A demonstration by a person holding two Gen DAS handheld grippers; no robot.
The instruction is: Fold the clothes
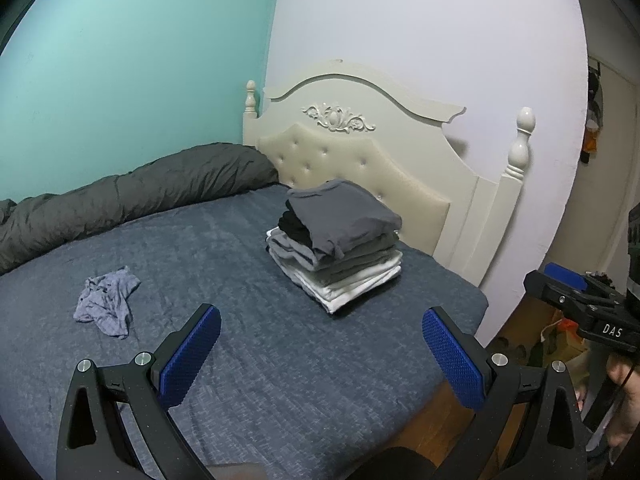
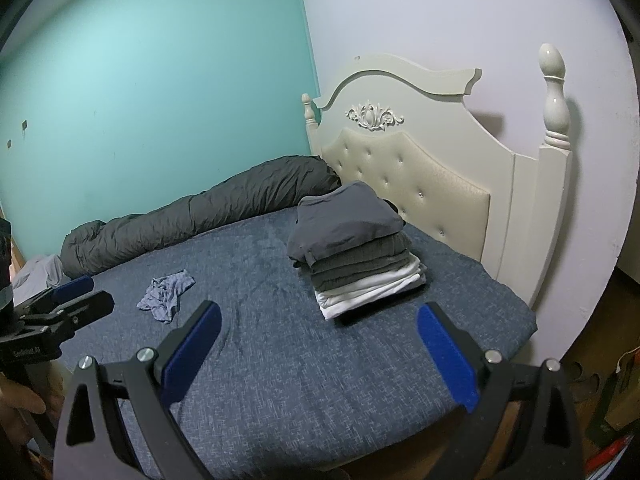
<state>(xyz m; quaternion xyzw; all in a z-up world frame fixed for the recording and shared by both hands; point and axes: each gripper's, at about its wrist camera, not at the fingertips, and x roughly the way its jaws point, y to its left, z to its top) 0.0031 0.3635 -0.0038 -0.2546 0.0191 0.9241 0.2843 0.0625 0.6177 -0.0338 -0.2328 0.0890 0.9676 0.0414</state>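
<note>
both grippers wide open, empty: left gripper (image 1: 321, 342), right gripper (image 2: 319, 340), above the bed (image 1: 280, 360). one crumpled blue cloth (image 1: 106, 300) left, one folded stack (image 1: 334, 240) by the headboard (image 1: 360, 152). one grey duvet (image 1: 132, 196). right view alone shows a pale cloth (image 2: 40, 270) far left.

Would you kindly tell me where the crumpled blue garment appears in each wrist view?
Left wrist: crumpled blue garment lies left of centre on the bed, beyond the left-hand finger.
Right wrist: crumpled blue garment lies left of centre, above the left-hand finger.
Shared landmark: the folded stack sits to its right, by the headboard.
</note>
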